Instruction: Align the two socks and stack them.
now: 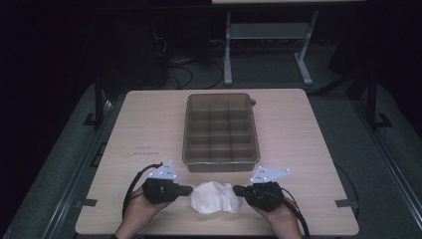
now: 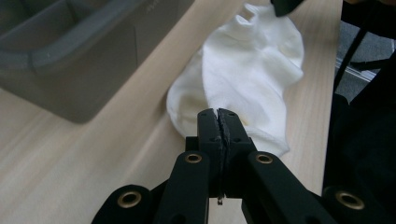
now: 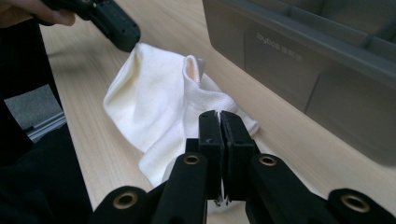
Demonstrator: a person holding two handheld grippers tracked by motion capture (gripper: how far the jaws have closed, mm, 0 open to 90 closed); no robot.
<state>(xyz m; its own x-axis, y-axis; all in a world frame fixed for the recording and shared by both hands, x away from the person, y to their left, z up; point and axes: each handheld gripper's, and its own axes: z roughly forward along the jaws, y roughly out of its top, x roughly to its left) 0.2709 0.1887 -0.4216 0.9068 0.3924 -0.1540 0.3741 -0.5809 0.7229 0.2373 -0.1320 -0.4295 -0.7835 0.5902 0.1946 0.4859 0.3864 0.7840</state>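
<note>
A crumpled white sock (image 1: 215, 196) lies on the wooden table near its front edge, between my two grippers. My left gripper (image 1: 189, 189) points right at the sock's left end; in the left gripper view its jaws (image 2: 218, 114) are shut, with the sock's edge (image 2: 247, 70) pinched at their tips. My right gripper (image 1: 236, 189) points left at the sock's right end. Its jaws (image 3: 218, 115) are shut too, with white fabric (image 3: 154, 98) caught between them. The sock's far corner rises to the left gripper (image 3: 116, 28) in the right gripper view.
A grey plastic tray (image 1: 221, 164) with several compartments stands just behind the sock, mid-table; its wall is close by in both gripper views (image 2: 70, 70) (image 3: 303, 60). Bare tabletop (image 1: 144, 129) lies left and right of it. A metal stand (image 1: 268, 35) is on the floor beyond.
</note>
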